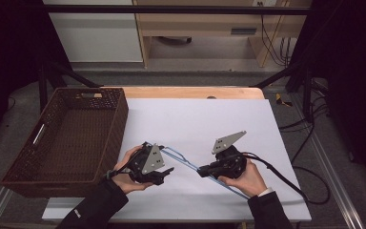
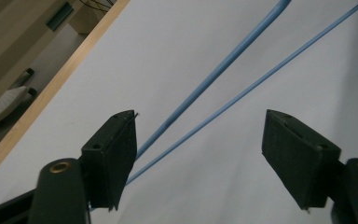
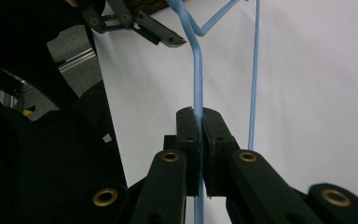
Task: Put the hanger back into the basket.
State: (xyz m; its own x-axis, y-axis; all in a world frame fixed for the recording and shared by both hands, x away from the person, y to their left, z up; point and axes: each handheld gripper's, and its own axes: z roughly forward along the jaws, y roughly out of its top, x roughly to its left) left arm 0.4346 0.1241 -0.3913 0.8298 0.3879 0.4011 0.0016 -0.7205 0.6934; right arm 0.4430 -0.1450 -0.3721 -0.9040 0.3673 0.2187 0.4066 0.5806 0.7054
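Nearest the person, the right gripper [image 3: 200,154] is clenched on one arm of a thin blue clothes hanger [image 1: 190,164], the wire pinched flat between its pads, with the hanger's other arm running just beside the jaws on the white sheet [image 1: 209,119]. The hanger lies slantwise across the near part of that sheet, its lower end passing under the right hand [image 1: 240,177] close to the sheet's near edge, its upper end by the left gripper [image 1: 164,171]. In the left gripper view that gripper's jaws stand apart, released, both blue arms running between them without touching either pad. The left hand [image 1: 126,171] sits just beside the near right corner of the brown woven basket [image 1: 119,114], which overhangs the left side of the table. Beyond both grippers the sheet lies bare up to the wooden table edge [image 1: 190,91], leaving wide room forward and to the right.
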